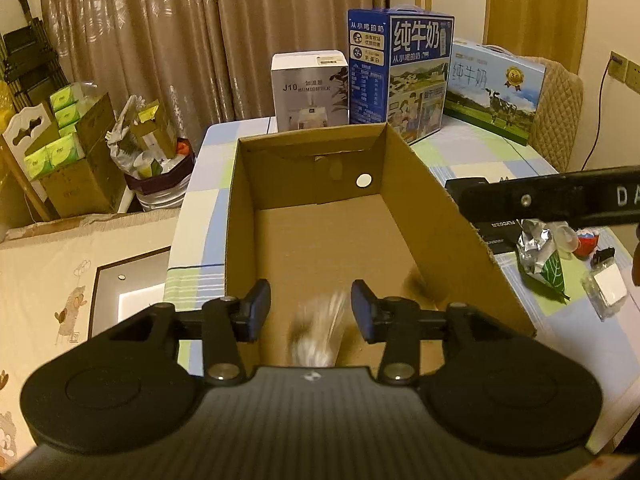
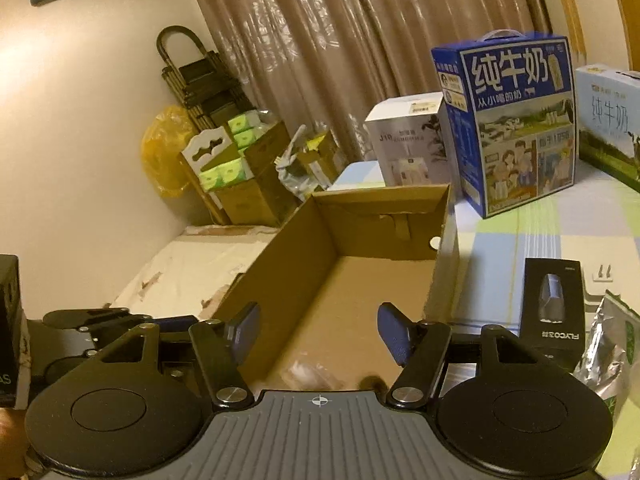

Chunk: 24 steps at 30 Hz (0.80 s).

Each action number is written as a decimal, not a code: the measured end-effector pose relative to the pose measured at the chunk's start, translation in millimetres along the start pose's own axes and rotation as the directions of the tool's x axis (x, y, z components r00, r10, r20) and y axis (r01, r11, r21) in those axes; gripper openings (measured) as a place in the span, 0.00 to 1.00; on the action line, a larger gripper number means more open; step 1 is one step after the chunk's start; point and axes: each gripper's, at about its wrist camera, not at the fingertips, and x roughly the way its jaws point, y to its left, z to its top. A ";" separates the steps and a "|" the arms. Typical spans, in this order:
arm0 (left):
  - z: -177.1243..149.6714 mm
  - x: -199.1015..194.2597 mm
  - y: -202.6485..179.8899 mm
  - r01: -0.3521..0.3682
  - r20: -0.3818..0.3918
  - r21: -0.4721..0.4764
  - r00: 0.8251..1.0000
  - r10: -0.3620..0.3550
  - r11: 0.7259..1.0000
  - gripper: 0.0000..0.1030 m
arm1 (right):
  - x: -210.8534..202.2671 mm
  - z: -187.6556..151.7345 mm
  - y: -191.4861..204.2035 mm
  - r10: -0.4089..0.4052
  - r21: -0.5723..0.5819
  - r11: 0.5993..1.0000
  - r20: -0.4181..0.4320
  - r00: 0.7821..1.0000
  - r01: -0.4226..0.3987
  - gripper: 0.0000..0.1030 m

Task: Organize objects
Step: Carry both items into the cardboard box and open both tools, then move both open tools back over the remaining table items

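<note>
Left wrist view: "J10" marks the white box (image 1: pixel 308 92). Left claw (image 1: pixel 311 310) and right claw (image 2: pixel 316 334), both released, hang over the cardboard box (image 1: pixel 340 240); a blurred pale object (image 1: pixel 318 330) lies between the left claw's fingers.

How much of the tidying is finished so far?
Barely begun. One blurry pale item sits in the cardboard box, under the open left tongs. The right tongs are open too, holding nothing. A foil packet and black carton wait on the table.
</note>
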 end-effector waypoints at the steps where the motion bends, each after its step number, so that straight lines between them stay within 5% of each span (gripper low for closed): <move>1: -2.0 -0.2 2.1 -0.004 0.002 -0.004 1.000 0.004 1.000 0.38 | -0.5 -0.4 -1.7 -0.008 -0.001 1.000 -0.001 1.000 0.008 0.60; 13: -11.2 -41.4 -14.7 -0.016 0.058 -0.034 0.998 0.018 0.999 0.48 | -87.0 -43.8 -13.0 -0.157 0.024 0.988 0.068 0.985 0.155 0.60; 24: -16.3 -91.3 -83.0 0.089 0.116 -0.012 0.989 -0.087 0.996 0.60 | -193.2 -106.6 -43.7 -0.375 0.063 0.927 0.100 0.921 0.371 0.60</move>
